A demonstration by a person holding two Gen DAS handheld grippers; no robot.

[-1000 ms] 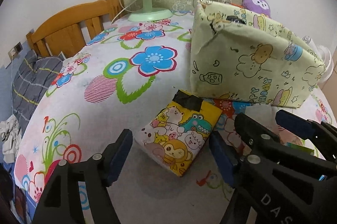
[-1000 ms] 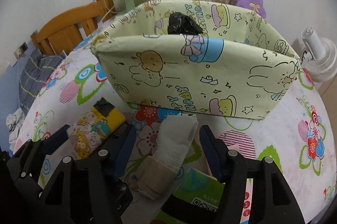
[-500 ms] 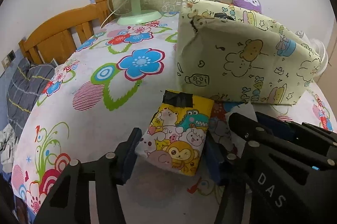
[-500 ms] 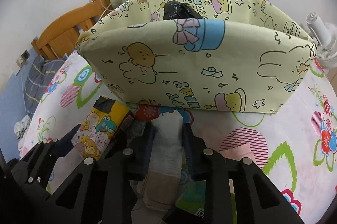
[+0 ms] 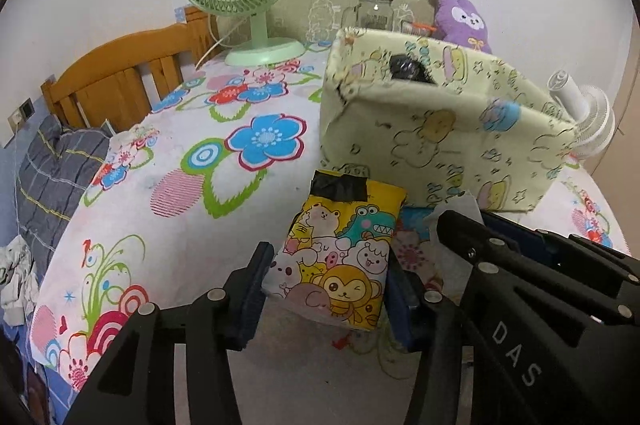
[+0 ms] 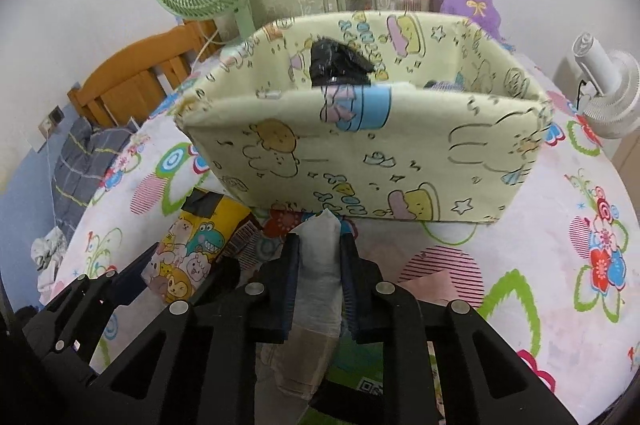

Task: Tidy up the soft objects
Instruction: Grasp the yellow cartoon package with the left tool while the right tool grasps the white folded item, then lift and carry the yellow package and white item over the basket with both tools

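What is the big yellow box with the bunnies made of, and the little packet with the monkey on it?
The yellow box looks like fabric over padded panels: its matte walls bow and the corners are dented. The cartoon packet seems to be thin glossy plastic, puffy and creased, probably a soft pack; its top is patched with black tape.

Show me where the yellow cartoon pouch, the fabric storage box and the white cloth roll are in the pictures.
yellow cartoon pouch (image 5: pixel 340 265), left wrist view, on its printed front.
fabric storage box (image 6: pixel 360 161), right wrist view, on its near outer wall.
white cloth roll (image 6: pixel 320 249), right wrist view, on the part squeezed between the pads.
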